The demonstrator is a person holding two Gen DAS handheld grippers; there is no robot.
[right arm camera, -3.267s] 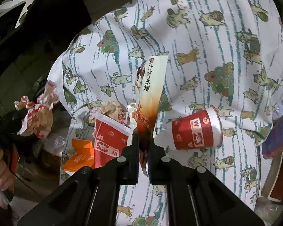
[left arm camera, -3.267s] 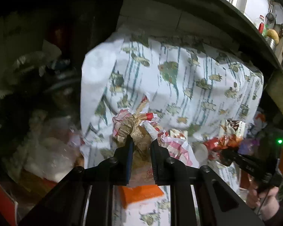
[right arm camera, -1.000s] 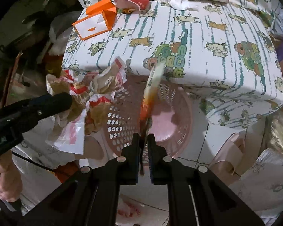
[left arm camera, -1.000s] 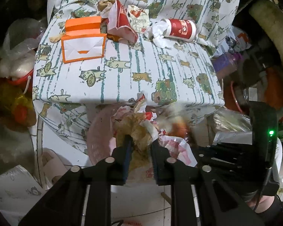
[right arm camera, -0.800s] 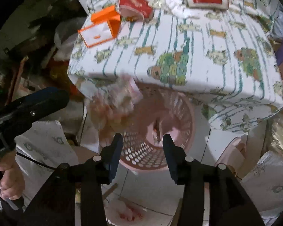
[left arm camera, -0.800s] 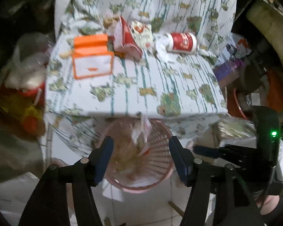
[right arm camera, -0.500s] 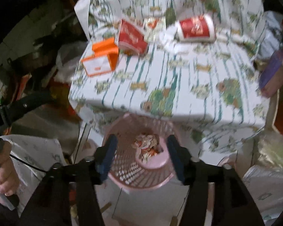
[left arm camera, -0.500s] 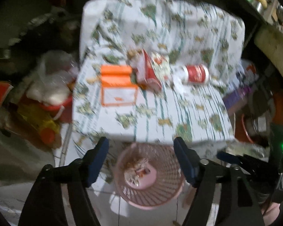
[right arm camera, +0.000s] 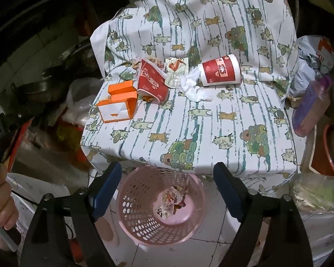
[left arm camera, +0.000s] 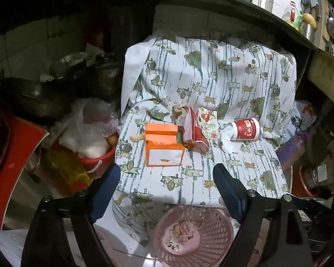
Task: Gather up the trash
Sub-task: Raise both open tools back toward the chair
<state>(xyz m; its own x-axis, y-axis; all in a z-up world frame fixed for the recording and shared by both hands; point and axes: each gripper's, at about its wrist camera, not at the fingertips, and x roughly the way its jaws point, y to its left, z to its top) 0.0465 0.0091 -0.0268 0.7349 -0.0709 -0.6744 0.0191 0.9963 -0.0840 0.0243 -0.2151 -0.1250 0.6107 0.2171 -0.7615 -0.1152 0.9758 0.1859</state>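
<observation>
Both grippers have let go of the trash they held a moment ago, and that trash now lies at the bottom of the pink basket (right arm camera: 160,209). In the left wrist view the left gripper (left arm camera: 164,178) has its blue-padded jaws wide apart and opening more, with nothing between them. In the right wrist view the right gripper (right arm camera: 167,175) is the same: jaws far apart, opening more, and holding nothing. Crumpled wrappers (right arm camera: 173,198) sit inside the basket, which stands on the tiled floor right against the near edge of the cloth-covered table (right arm camera: 211,133). More trash is on the table, all toward its far side. An orange box (left arm camera: 163,148) sits near the far left corner. Just to its right a red paper carton (left arm camera: 194,133) lies tipped over, touching the box's corner. Behind the carton is a crumpled brown wrapper (left arm camera: 179,111). A flat white sauce packet (right arm camera: 174,72) lies next to the carton. A red paper cup (right arm camera: 220,70) lies on its side near the far right edge, with a scrunched white napkin (right arm camera: 192,87) at its open end. In the right wrist view a hand (right arm camera: 2,202) shows at the left edge. A red bucket (left arm camera: 95,155) with plastic bags stands on the floor, left of the table.
</observation>
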